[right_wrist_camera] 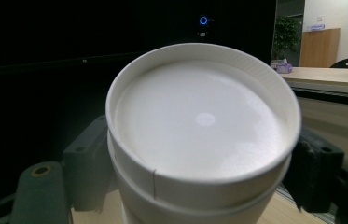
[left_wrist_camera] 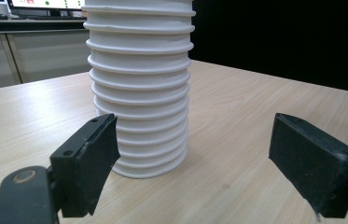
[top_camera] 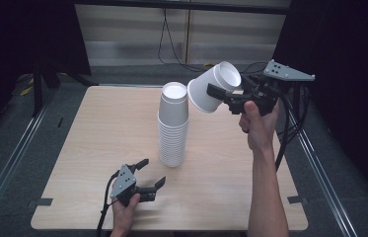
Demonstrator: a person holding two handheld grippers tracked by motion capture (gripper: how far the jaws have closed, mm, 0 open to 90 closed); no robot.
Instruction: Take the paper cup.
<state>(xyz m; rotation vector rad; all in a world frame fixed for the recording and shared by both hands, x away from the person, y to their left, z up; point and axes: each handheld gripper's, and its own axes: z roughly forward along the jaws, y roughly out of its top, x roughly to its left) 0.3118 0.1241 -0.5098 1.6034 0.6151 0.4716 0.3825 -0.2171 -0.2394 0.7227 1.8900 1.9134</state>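
Cups stand nested in a tall white stack (top_camera: 173,126) upside down near the middle of the table (top_camera: 97,143), bottoms up. Right claw (top_camera: 216,92) is up in the air at about 1 o'clock from the stack, clamped on one more cup (top_camera: 213,87), a jaw on either side of it. That cup is tilted, its closed bottom toward the claw and its wide rim pointing down toward the stack's top, just beside it but apart from it. From the right gripper view the cup's bottom (right_wrist_camera: 202,119) faces the camera, with the jaws pressed against both its sides.

Left claw (top_camera: 153,174) rests low on the table at about 7 o'clock from the stack, near its foot, held by a hand (top_camera: 125,210). Its jaws stand wide apart and hold nothing; in the left gripper view the stack's ribbed rims (left_wrist_camera: 140,88) rise between them, farther off, untouched
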